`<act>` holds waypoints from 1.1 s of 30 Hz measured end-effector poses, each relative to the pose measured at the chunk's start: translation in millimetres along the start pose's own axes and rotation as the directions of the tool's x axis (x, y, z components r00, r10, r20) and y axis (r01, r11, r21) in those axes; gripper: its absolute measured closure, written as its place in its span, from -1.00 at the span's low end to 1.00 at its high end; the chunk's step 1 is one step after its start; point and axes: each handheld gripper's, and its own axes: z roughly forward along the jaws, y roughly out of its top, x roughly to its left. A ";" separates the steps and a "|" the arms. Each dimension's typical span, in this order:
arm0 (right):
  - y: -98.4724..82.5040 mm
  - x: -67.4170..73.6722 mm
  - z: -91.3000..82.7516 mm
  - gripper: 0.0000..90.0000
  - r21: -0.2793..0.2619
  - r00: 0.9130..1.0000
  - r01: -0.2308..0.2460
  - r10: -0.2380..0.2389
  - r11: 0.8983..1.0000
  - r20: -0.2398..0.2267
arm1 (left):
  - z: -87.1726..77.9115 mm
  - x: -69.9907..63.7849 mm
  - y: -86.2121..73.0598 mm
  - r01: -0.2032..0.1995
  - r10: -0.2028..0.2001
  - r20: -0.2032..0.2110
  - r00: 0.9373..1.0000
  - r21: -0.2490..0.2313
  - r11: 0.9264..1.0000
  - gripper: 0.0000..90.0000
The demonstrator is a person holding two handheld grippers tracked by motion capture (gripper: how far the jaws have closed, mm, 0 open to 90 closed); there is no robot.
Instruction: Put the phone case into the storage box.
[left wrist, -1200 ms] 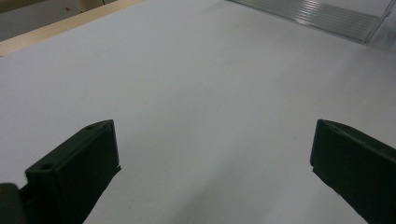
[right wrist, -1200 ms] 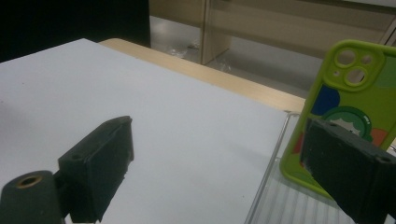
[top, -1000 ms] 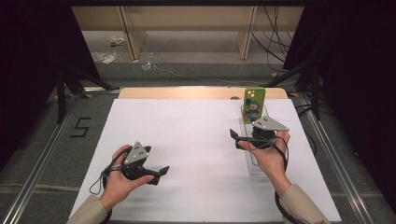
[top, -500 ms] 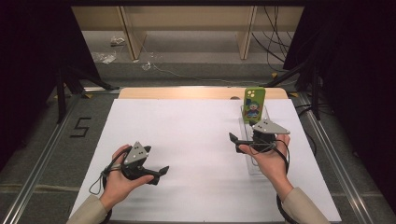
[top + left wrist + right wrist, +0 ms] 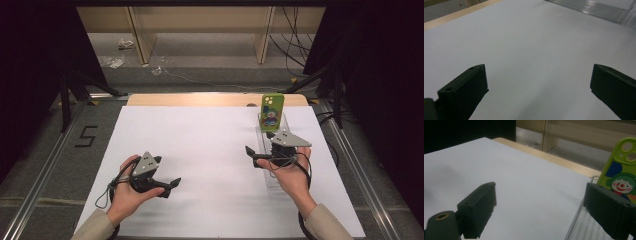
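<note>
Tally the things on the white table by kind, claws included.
Phone case, green, standing in the rack: 1
Clear rack: 1
Claws, both open and empty: 2, left claw, right claw
Total: 4

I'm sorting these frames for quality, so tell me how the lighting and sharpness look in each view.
High view: the white table is brightly and evenly lit, surroundings dark, green phone case fairly sharp. Left gripper view: dim, the near jaws soft, clear rack in focus. Right gripper view: dim and bluish, the jaws blurred, phone case slightly soft.
</note>
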 end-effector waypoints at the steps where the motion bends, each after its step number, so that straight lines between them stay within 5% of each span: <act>1: -0.4 0.6 -0.3 -0.72 0.001 1.000 0.001 -0.001 1.000 -0.003 | -0.1 -0.1 0.0 -0.001 0.001 -0.001 1.000 0.001 1.000 -0.99; 33: -10.5 4.1 -14.9 -0.70 -0.004 0.999 0.007 -0.007 1.000 -0.049 | -0.5 0.0 0.4 -0.001 0.001 -0.001 1.000 0.000 1.000 -0.99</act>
